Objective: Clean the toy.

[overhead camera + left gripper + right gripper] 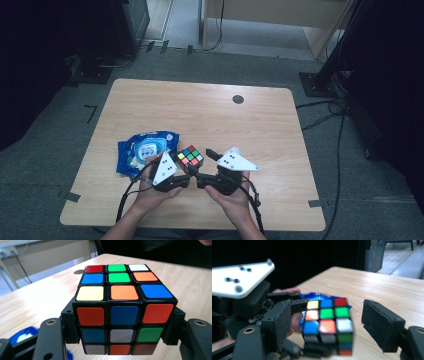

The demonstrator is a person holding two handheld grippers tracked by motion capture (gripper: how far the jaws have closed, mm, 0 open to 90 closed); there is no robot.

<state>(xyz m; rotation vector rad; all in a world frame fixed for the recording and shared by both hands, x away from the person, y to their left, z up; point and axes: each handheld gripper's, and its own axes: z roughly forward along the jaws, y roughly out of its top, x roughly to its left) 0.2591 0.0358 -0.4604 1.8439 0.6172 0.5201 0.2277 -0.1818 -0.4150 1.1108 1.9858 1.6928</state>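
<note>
- Looking down from the high view, I see a wooden tabletop (pixel 210 115) with a person's two forearms coming in from the near edge, each hand holding a hand-held gripper.
- My left hand-held gripper (pixel 186 169) is pinching a scrambled colour cube (pixel 190 157); in the left gripper view the cube (pixel 124 308) sits squarely between the two black jaws, which press against its lower side faces.
- The cube is at the near middle of the tabletop; I cannot tell whether it rests on the wood or is lifted just above it.
- My right hand-held gripper (pixel 211 154) is spread, its jaws not touching anything. In the right gripper view (pixel 322 322) the cube (pixel 327 323) lies between and just beyond its two padded jaws, with a gap on each side.
- A blue plastic packet with a white label (pixel 145 150) lies flat on the tabletop just left of the cube, beside the left hand.
- A small dark round disc (pixel 238 99) is set in the tabletop near the far edge, well apart from the rest.
</note>
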